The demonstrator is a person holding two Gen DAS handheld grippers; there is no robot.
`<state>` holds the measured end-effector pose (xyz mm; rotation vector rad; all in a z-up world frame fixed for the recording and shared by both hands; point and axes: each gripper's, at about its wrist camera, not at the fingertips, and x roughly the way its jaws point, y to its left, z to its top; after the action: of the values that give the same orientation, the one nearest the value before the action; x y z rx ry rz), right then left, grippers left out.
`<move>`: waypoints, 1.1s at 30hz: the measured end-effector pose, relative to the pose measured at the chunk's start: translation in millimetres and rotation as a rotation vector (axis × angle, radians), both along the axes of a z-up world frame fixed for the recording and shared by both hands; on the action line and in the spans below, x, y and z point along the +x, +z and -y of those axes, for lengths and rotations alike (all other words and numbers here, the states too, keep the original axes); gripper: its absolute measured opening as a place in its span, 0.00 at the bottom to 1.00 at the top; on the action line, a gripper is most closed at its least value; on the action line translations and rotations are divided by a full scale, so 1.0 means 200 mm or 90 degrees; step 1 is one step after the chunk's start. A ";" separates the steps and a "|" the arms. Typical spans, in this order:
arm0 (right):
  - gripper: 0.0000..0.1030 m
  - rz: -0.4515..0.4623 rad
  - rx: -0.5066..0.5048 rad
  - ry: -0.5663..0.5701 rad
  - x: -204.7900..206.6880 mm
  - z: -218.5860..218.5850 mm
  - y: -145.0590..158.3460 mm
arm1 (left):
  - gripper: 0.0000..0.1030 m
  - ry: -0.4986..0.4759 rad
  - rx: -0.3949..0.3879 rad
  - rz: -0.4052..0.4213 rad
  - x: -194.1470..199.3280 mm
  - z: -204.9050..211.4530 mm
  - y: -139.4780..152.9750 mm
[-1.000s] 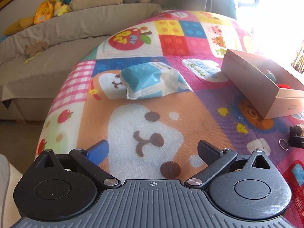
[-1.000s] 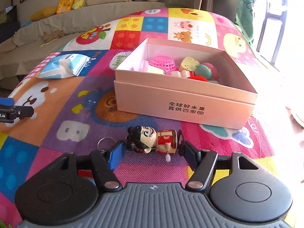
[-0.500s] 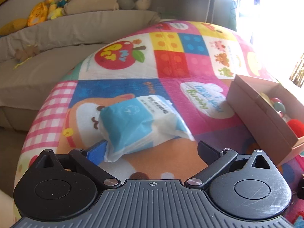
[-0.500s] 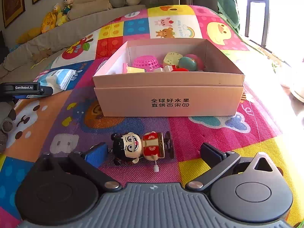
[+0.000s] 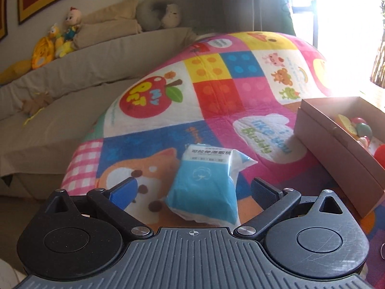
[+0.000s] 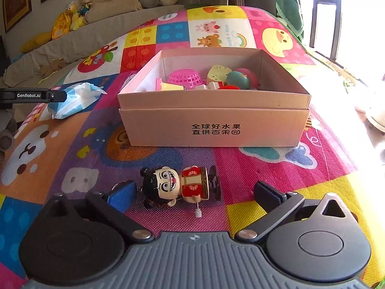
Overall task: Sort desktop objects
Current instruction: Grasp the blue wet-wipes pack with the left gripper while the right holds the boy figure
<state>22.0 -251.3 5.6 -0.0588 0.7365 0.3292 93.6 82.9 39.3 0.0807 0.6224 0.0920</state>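
Note:
A blue and white tissue pack [image 5: 207,187] lies on the colourful play mat, between the open jaws of my left gripper [image 5: 193,190]. It also shows in the right wrist view [image 6: 72,97], with the left gripper's finger [image 6: 31,95] beside it. A wind-up doll toy [image 6: 178,185] with a key ring lies on its side between the open jaws of my right gripper [image 6: 195,193]. A beige cardboard box [image 6: 214,125] stands just beyond the doll and holds several small toys. It also shows in the left wrist view [image 5: 336,154].
The play mat [image 6: 264,168] covers the whole surface. A grey sofa [image 5: 72,77] with plush toys runs along the back left. Bright windows are at the right.
My left gripper has moved forward until the tissue pack sits between its jaws. My right gripper has opened wider and drawn back slightly from the doll, which stays on the mat.

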 end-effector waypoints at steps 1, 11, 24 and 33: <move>1.00 0.000 0.000 0.000 0.00 0.00 0.00 | 1.00 0.000 0.003 -0.006 0.03 0.00 -0.01; 1.00 0.000 0.000 0.000 0.00 0.00 0.00 | 0.70 0.020 0.017 -0.046 0.17 0.04 -0.11; 1.00 0.000 -0.006 0.000 0.00 -0.01 0.00 | 0.59 -0.091 -0.023 -0.066 -0.44 0.17 -0.09; 1.00 0.001 -0.028 0.002 0.00 -0.04 -0.01 | 0.84 -0.170 -0.063 -0.069 -0.69 0.30 -0.08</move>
<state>21.7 -244.0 3.7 -0.1011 0.7426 0.3161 -45.1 22.1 22.9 0.0724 0.7186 -0.2031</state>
